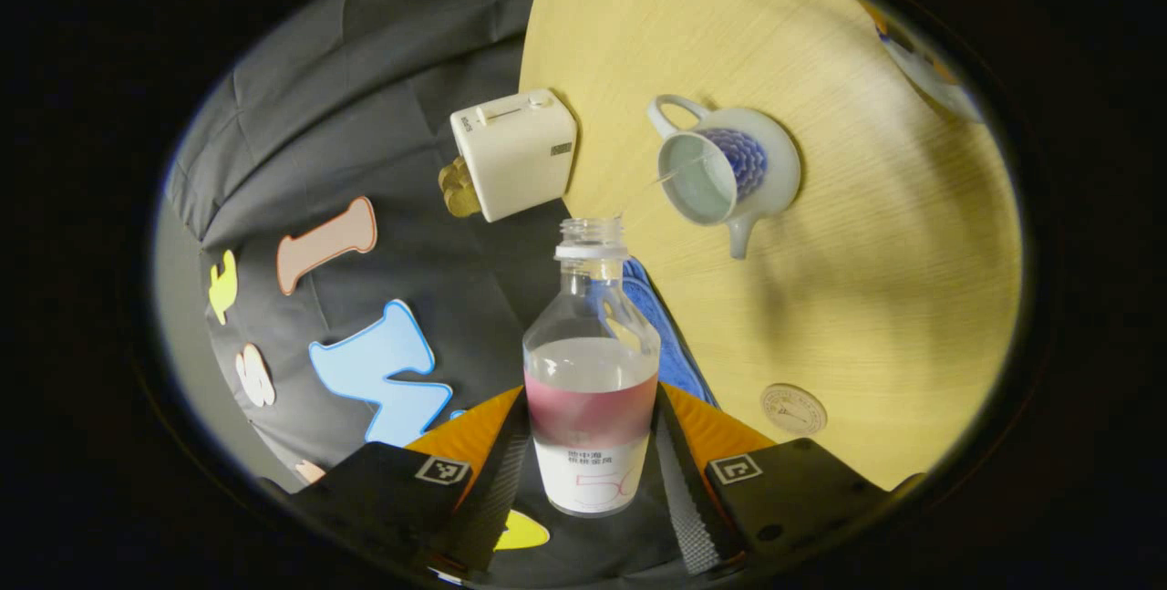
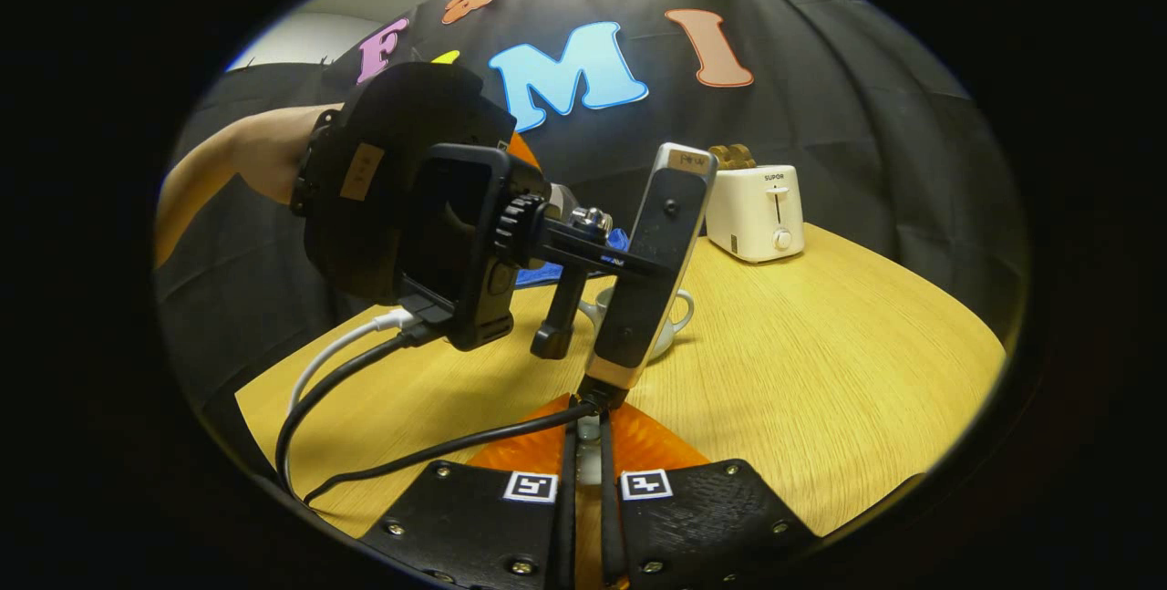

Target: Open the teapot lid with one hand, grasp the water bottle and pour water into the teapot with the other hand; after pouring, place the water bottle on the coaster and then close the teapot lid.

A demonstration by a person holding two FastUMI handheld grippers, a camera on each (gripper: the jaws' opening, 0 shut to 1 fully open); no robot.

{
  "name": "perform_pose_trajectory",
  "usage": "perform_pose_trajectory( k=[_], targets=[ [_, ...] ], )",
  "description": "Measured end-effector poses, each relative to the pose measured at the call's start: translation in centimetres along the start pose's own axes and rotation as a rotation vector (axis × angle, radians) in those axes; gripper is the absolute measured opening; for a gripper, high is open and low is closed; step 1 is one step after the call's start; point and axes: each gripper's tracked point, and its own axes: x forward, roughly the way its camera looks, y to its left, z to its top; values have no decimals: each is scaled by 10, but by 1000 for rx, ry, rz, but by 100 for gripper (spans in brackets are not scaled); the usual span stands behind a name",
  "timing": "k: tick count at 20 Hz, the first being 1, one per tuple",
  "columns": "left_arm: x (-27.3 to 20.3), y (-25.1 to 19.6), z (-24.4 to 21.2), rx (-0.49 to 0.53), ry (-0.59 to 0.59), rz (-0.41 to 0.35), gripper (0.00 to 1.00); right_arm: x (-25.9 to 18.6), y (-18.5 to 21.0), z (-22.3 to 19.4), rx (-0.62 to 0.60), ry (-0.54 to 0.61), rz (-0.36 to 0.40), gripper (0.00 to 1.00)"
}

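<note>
Wooden table (image 1: pixel 866 298); uncapped, half-full water bottle (image 1: pixel 591 389)

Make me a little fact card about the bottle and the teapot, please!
water bottle: no cap, about half full, tipped toward the teapot
left gripper: both fingers squeeze the bottle
teapot: on the table, lid off, water inside
pouring: a thin stream seems to run from bottle to teapot
right gripper: almost closed on something small and pale, probably the teapot lid
coaster: on the table, nothing on it
toaster: at the table's edge
</note>
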Motion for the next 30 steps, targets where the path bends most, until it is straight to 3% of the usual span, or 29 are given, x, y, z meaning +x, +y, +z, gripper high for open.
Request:
perform_pose_trajectory(
  k=[11,15,18,23,26,30],
  targets=[
    [20,-46,7,-293,-98,-40,86,0,-7,3,-25,-15,-35,11],
    [15,-40,3,-504,-165,0,86,-1,1,15,-35,-46,-25,11],
    [-2,-37,-27,-749,-187,71,86,-3,8,25,-66,-84,-12,11],
    [-66,-45,-100,-1387,-215,216,86,5,24,48,-131,-156,4,11],
    [-89,-71,-128,-1737,-250,250,85,18,44,58,-147,-191,47,11],
    [-84,-95,-149,-1920,-244,285,85,36,43,67,-185,-216,36,11]
  ],
)
